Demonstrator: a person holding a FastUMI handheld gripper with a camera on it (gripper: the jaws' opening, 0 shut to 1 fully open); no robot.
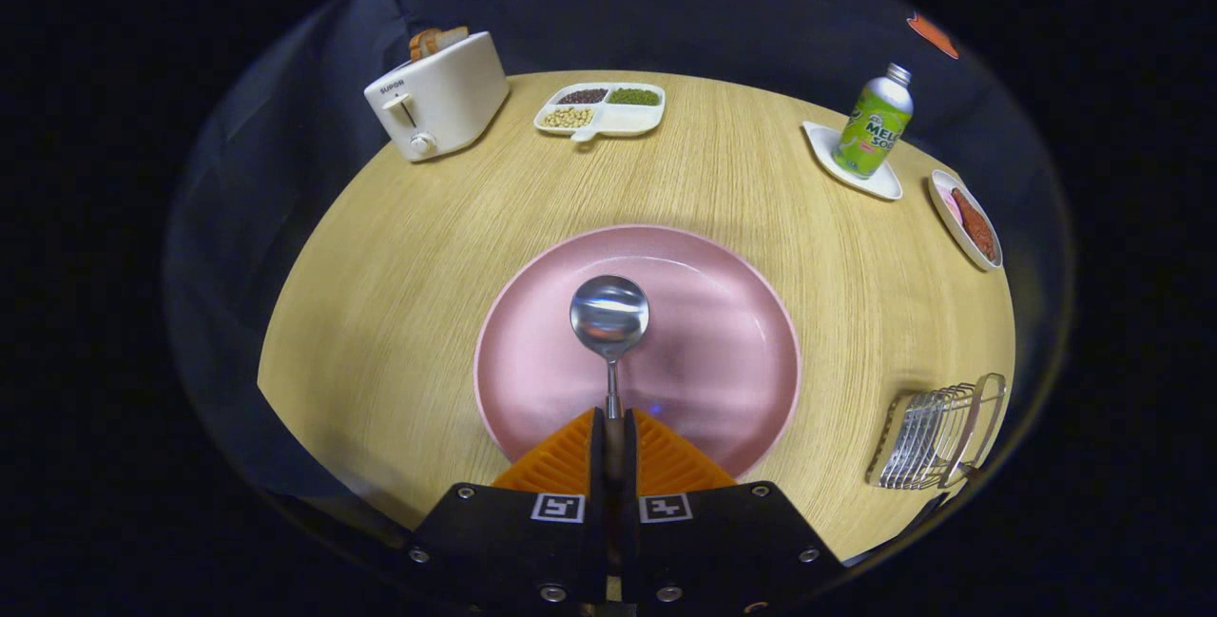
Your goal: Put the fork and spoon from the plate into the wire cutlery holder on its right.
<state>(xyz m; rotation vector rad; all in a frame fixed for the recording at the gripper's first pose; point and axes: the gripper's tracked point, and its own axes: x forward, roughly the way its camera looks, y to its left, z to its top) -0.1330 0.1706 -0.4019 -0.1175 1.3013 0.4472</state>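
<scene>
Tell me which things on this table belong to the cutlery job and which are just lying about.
Job: spoon, clamped by its handle in the hand-held gripper; pink plate; wire cutlery holder.

Lying about: toaster, divided dish of beans, soda bottle on its coaster, small dish.

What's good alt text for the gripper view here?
The gripper is shut on the handle of a spoon, whose bowl sits over a pink plate on a round wooden table. A wire cutlery holder stands to the plate's right, a toaster beyond.
</scene>
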